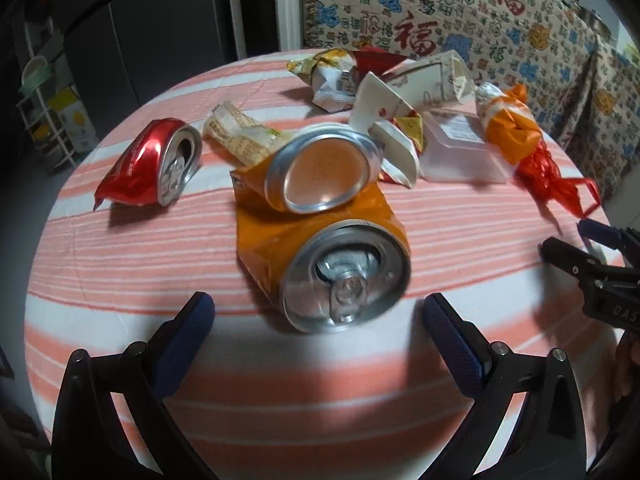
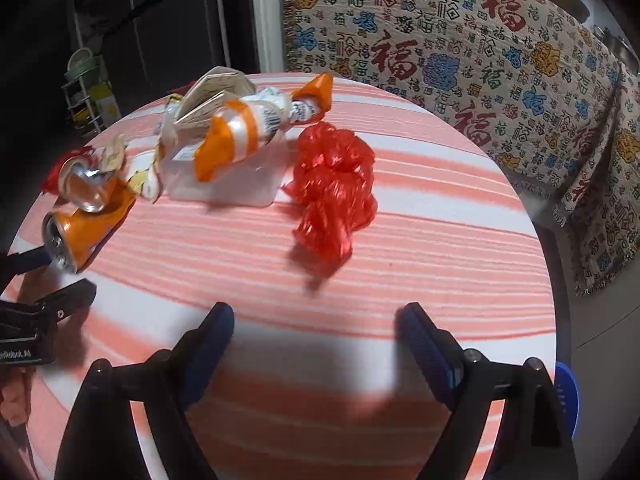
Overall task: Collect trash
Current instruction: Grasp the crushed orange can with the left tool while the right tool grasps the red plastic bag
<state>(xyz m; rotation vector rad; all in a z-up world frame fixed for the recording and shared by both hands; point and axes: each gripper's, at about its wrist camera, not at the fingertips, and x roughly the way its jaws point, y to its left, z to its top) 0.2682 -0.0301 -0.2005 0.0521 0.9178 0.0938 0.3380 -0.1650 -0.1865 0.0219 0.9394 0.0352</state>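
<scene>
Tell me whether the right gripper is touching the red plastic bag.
Apart. The right wrist view shows striped tablecloth between the open right gripper and the red plastic bag.

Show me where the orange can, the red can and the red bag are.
orange can (image 1: pixel 320 236): left wrist view, crushed side.
red can (image 1: pixel 136 168): left wrist view, dented side.
red bag (image 2: pixel 334 192): right wrist view, crumpled middle.

Bare striped cloth (image 2: pixel 400 240) lies before the red bag (image 2: pixel 334 196).
</scene>
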